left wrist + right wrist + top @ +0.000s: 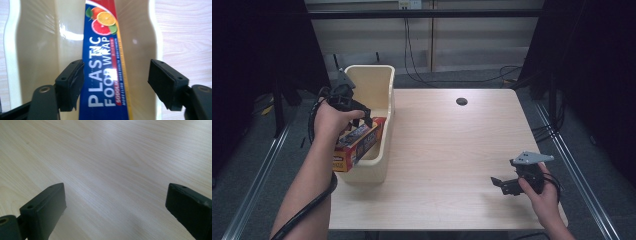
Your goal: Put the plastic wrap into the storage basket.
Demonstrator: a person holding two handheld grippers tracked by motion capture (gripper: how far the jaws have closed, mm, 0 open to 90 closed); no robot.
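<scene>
Nearest me, at about five o'clock on the table (452, 150), my right gripper (501, 183) hovers low over bare wood with its jaws spread wide and nothing between them (idle, as far as I can judge).

Farther out, at around nine o'clock, my left gripper (364, 116) sits over the cream bin (384, 80) at the table's left edge. It is plainly the nearer hand to the work. Its jaws stand apart around the plastic wrap box (105, 82): in the left gripper view the left pad touches or nearly touches the box's edge, while the right pad stands clear of it, so I read this as a grip let go, not a clamp.

The box lies inside the bin, its long axis running straight away from the fingers along the bin's length, toward twelve o'clock in that view. From the high view its near end leans up on the bin's near rim, tilted.

The blue face reads "PLASTIC FOOD WRAP" in white, with citrus slices pictured at the far end; a red strip of smaller print is too blurred for me to read.
</scene>
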